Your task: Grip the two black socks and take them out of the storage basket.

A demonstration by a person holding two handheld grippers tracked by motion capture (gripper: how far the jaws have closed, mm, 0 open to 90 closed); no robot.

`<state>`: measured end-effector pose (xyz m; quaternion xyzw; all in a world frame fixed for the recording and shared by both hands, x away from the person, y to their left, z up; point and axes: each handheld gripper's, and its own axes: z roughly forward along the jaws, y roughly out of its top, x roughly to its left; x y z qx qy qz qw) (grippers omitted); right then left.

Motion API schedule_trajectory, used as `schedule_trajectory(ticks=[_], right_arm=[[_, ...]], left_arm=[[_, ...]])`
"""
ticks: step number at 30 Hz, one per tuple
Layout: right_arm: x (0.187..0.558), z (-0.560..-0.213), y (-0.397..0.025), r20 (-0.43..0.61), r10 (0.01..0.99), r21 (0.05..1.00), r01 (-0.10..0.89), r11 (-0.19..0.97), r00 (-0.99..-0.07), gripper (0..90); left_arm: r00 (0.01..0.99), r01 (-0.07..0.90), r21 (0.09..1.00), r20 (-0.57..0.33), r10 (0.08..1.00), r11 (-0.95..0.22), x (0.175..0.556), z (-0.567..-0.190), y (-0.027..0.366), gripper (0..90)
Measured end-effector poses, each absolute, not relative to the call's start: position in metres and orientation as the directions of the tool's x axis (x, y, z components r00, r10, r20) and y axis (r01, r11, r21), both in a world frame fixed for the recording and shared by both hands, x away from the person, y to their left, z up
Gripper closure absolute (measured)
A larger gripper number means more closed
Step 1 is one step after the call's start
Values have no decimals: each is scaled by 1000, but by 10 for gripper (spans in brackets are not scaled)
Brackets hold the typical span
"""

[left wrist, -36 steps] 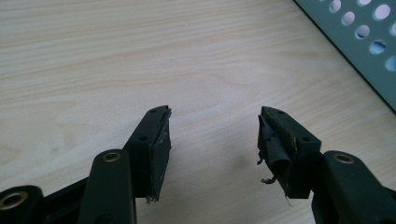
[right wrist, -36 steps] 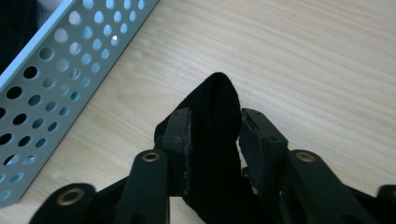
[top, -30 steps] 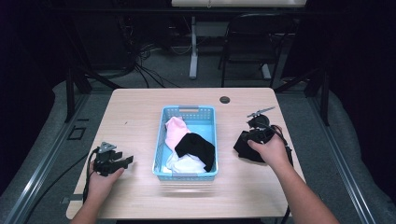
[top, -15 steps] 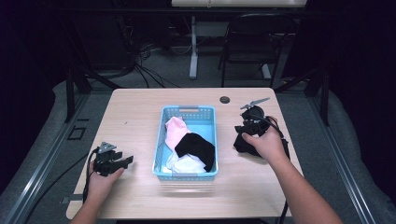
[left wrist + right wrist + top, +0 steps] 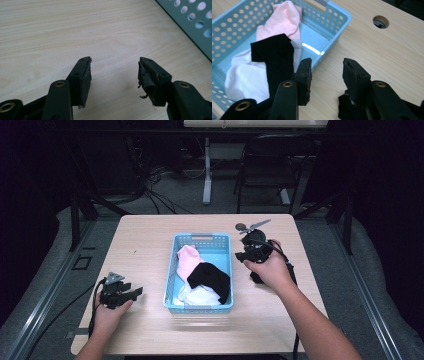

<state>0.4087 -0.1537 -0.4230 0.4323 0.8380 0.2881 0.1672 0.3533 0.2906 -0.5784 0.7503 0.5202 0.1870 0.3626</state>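
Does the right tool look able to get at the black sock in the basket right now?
Probably yes. The right tool is open and holds nothing, just beside the blue basket. The black sock lies on top of the white sock and pink sock, uncovered, with the basket open above.

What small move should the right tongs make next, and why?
Probably dip the right tongs back and down onto the black sock lying on the table beside the blue basket. Their jaws stand open and empty above the wood, and that sock sits just beneath them, outside the basket.

Left claw (image 5: pixel 131 293) and right claw (image 5: pixel 241 256), jaws apart.
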Motion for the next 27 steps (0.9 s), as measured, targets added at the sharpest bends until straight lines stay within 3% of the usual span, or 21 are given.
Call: schedule_trajectory(ticks=[9, 27], right_arm=[[409, -441, -116, -15, 769, 609, 604, 514, -640, 563], [431, -476, -66, -4, 739, 557, 612, 561, -674, 506]], left_arm=[[388, 645, 739, -99, 916, -194, 353, -579, 291, 442], [393, 644, 740, -99, 914, -196, 354, -578, 291, 442]])
